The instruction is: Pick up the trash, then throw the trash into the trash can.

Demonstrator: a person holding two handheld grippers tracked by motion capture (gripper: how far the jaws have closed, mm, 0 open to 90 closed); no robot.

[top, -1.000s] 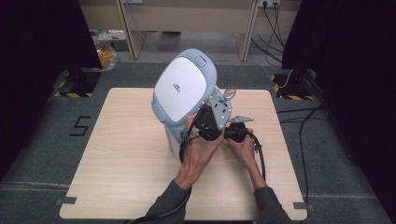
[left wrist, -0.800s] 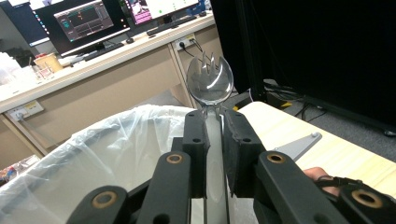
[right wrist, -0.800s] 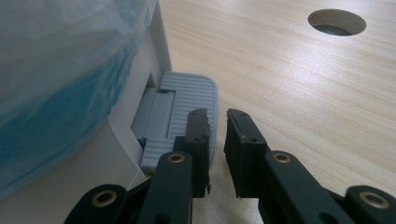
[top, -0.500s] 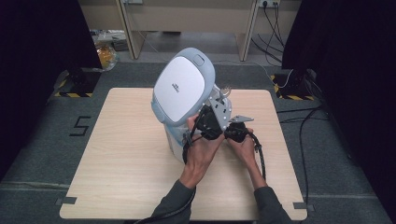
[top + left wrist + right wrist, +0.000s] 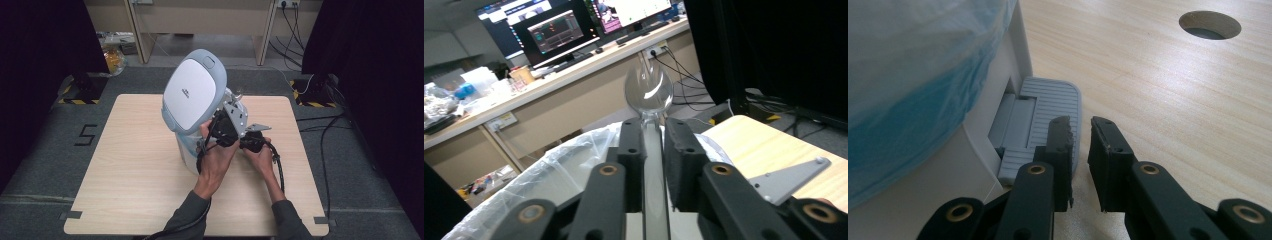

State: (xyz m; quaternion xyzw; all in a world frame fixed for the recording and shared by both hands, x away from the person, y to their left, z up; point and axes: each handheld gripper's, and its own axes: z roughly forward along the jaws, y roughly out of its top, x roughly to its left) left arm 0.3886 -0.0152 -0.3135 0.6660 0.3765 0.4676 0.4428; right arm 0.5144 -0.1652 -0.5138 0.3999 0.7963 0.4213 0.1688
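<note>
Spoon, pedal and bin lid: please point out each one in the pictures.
spoon (image 5: 648,90), left gripper view, on the clear bowl above the jaws.
pedal (image 5: 1048,112), right gripper view, on its ribbed grey top.
bin lid (image 5: 190,94), high view, on the white centre panel.

I'm working in a lab: black curtains (image 5: 365,75) hem a wooden table (image 5: 140,170) on grey carpet, with monitors (image 5: 559,32) and cluttered benches (image 5: 499,100) behind, cables (image 5: 295,20) trailing.

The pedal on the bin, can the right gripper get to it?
Probably yes: the right gripper hangs right over the pedal, jaws nearly shut, with nothing between them.
</note>
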